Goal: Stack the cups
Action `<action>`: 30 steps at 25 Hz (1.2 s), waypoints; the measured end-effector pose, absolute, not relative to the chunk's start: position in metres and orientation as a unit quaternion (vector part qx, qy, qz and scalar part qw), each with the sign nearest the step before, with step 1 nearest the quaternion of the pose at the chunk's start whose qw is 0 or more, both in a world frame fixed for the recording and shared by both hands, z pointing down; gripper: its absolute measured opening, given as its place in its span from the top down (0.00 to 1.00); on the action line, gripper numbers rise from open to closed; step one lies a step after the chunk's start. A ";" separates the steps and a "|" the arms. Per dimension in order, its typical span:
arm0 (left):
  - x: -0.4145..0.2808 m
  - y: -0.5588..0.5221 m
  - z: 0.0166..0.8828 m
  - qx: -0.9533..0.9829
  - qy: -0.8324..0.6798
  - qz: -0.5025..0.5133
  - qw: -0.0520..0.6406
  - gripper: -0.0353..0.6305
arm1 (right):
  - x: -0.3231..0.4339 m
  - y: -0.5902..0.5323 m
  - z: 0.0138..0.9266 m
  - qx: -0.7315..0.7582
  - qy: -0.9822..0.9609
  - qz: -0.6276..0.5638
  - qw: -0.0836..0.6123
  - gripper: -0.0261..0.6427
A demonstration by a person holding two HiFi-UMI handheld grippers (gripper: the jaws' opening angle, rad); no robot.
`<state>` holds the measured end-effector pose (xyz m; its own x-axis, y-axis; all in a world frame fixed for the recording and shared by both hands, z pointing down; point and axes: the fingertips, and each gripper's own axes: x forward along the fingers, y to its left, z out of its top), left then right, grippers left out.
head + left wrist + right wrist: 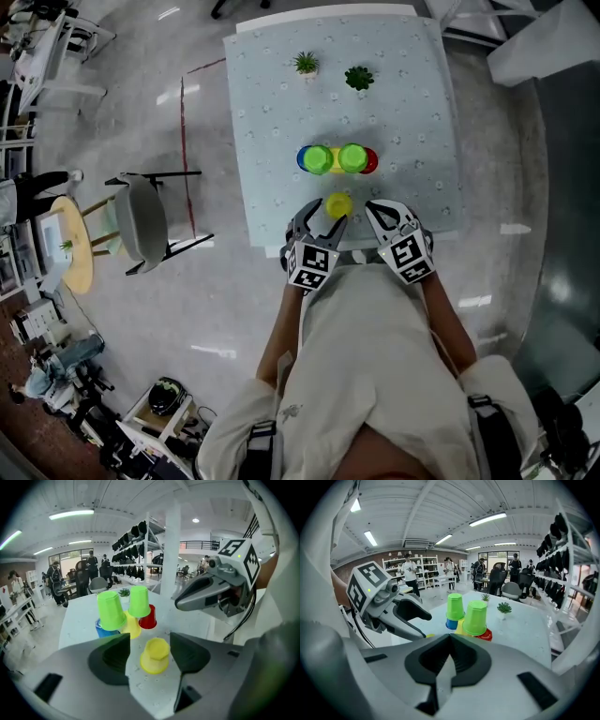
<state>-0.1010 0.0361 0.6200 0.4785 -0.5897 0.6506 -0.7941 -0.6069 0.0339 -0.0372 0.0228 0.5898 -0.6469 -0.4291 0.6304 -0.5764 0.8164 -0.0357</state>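
Note:
A pyramid of upside-down cups stands mid-table: blue cup (302,159), red cup (370,161) and a yellow one between them, with two green cups (317,159) (352,157) on top. A loose yellow cup (338,204) (154,656) stands upside down near the front edge. My left gripper (321,217) (150,640) is open, and the loose yellow cup sits between its jaws without either pad touching it. Just right of that cup my right gripper (377,211) (450,638) is shut and holds nothing. The right gripper view shows the green cups (455,605) (476,617) ahead.
The table (272,103) has a pale patterned cloth. Two small potted plants (306,64) (359,78) stand at its far side. A grey chair (141,220) is on the floor left of the table. People and shelves fill the room beyond.

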 end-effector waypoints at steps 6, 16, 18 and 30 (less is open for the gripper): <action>-0.092 0.045 0.647 0.842 -0.385 0.339 0.168 0.53 | -0.033 0.027 0.589 0.279 -0.898 0.120 0.319 0.97; -0.087 0.047 0.677 0.833 -0.375 0.370 0.167 0.53 | -0.029 0.030 0.590 0.285 -0.894 0.121 0.322 0.97; -0.088 0.046 0.678 0.831 -0.379 0.373 0.165 0.53 | -0.030 0.030 0.590 0.285 -0.894 0.122 0.323 0.97; -0.092 0.040 0.657 0.837 -0.381 0.362 0.150 0.61 | -0.033 0.024 0.589 0.283 -0.894 0.118 0.326 0.97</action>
